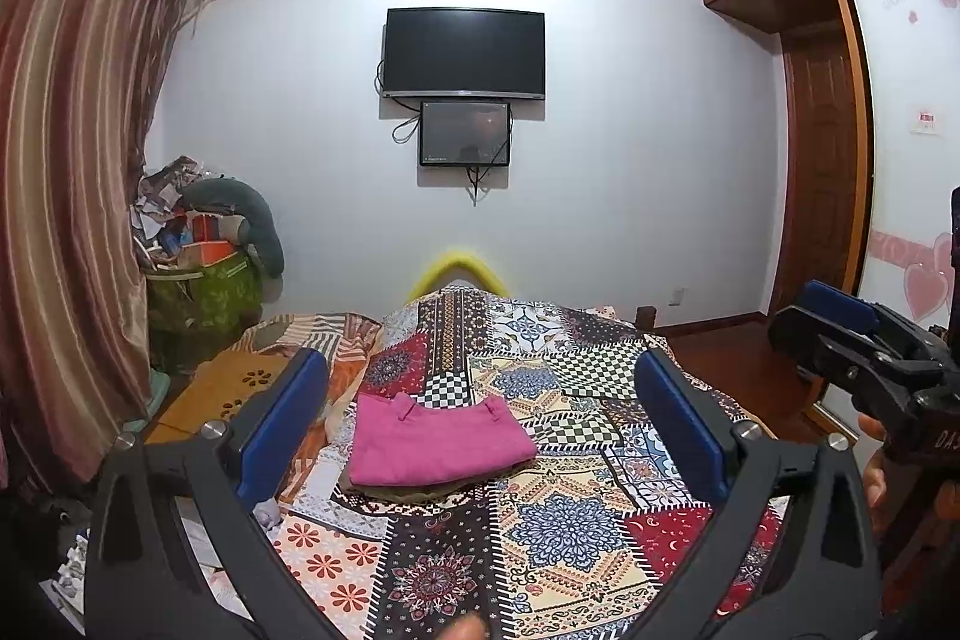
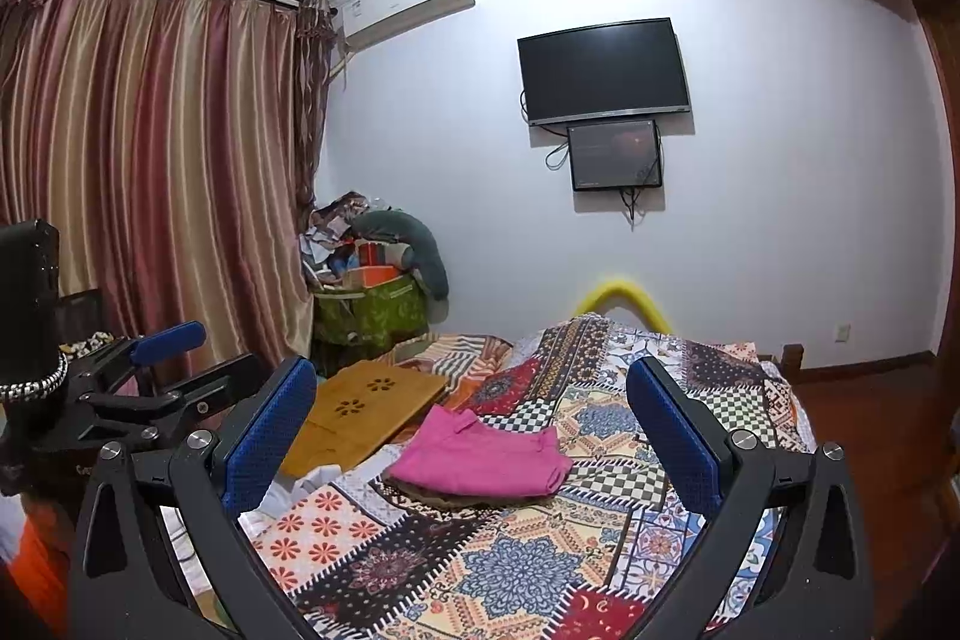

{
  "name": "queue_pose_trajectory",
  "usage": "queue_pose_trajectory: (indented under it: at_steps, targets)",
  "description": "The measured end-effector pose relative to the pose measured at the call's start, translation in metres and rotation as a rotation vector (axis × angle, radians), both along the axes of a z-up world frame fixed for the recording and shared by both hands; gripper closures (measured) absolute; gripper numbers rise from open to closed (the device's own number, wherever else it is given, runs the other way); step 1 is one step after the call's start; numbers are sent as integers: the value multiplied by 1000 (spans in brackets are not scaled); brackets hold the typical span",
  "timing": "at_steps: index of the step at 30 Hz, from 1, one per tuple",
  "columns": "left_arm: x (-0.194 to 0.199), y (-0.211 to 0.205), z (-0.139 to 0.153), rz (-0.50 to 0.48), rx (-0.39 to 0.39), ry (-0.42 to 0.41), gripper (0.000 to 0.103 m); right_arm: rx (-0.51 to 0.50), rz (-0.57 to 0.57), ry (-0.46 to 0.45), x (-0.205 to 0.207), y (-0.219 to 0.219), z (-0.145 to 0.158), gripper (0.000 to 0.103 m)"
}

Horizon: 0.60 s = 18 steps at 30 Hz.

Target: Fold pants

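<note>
Pants [image 1: 438,445] pink, folded, atop a darker folded item on patchwork bedspread [image 1: 558,520], left claw [image 1: 480,421] fingers wide apart w/ nothing held, right claw [image 2: 471,427] likewise, both above bed, clear of pants.

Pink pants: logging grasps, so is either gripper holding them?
No, the pink pants lie folded on the bed, both grippers open and clear of them.

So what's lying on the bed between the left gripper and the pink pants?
Only bare patterned bedspread lies between the open left gripper and the folded pink pants, which sit on a brownish garment. The left wrist view shows this.
</note>
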<state>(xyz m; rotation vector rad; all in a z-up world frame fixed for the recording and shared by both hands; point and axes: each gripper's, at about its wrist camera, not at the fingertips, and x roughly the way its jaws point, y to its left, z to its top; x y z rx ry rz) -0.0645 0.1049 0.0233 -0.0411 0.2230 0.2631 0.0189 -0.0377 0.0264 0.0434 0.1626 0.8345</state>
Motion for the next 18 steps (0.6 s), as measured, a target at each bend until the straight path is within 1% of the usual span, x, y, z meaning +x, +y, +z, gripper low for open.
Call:
queue_pose_trajectory:
  at_steps: [9, 18]
  targets:
    - [1, 11, -2, 4, -38, 11, 0, -1, 0, 6, -1, 2, -1, 0]
    - [2, 14, -3, -2, -47, 20, 0, 3, -1, 11, -1, 4, -3, 0]
